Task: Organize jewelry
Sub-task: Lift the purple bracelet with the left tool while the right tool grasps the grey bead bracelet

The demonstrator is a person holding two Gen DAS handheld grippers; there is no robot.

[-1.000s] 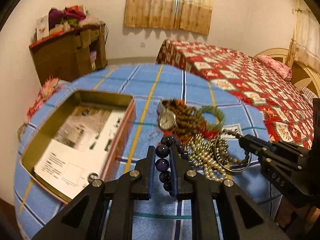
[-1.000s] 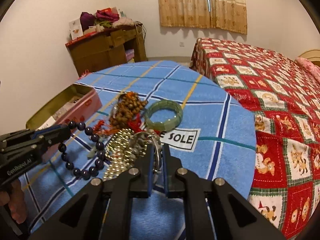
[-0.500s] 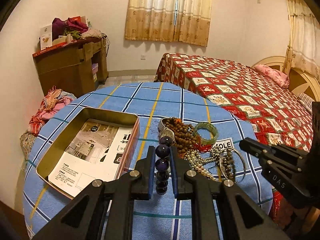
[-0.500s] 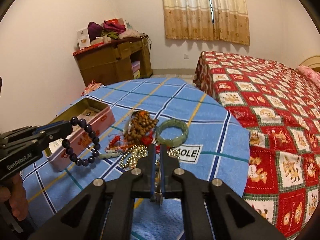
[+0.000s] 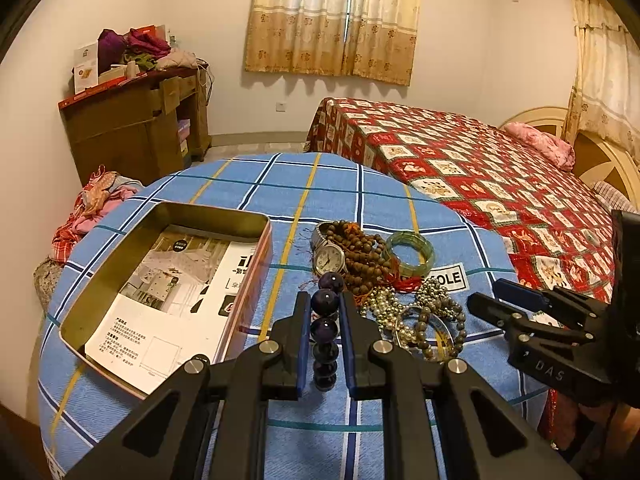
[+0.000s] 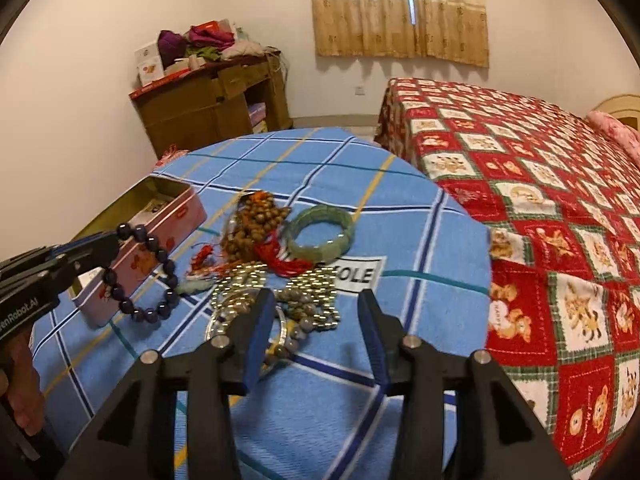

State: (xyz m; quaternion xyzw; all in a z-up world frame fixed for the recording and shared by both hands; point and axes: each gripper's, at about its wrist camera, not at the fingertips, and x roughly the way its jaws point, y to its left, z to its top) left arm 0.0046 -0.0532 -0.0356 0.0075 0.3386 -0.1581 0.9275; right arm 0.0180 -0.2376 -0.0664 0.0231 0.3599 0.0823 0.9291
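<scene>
My left gripper [image 5: 325, 300] is shut on a dark purple bead bracelet [image 5: 325, 328], which hangs above the blue checked tablecloth; from the right wrist view the left gripper [image 6: 100, 246] holds the bracelet [image 6: 162, 256] beside the pink tin. The open tin box [image 5: 172, 216] has a leaflet inside. My right gripper [image 6: 316, 298] hovers over the jewelry pile, its jaws opening with nothing pressed between them. Under its left finger lie a silver bangle [image 6: 282, 334] and a grey bead bracelet [image 5: 440, 332]. Farther back are a watch [image 5: 329, 258], brown wooden beads [image 5: 368, 256] and a green bangle [image 5: 410, 252].
The round table's edge [image 6: 490, 264] falls off close to a bed with a red patchwork cover [image 6: 560, 184]. A wooden cabinet [image 5: 132, 136] stands at the back left, with a heap of clothes [image 5: 92, 208] below it. A hand [image 6: 20, 380] holds the left gripper.
The right jaws, pinched shut on the thin silver bangle before, have parted, and the bangle now lies on the cloth. The left gripper keeps its hold on the purple bracelet.
</scene>
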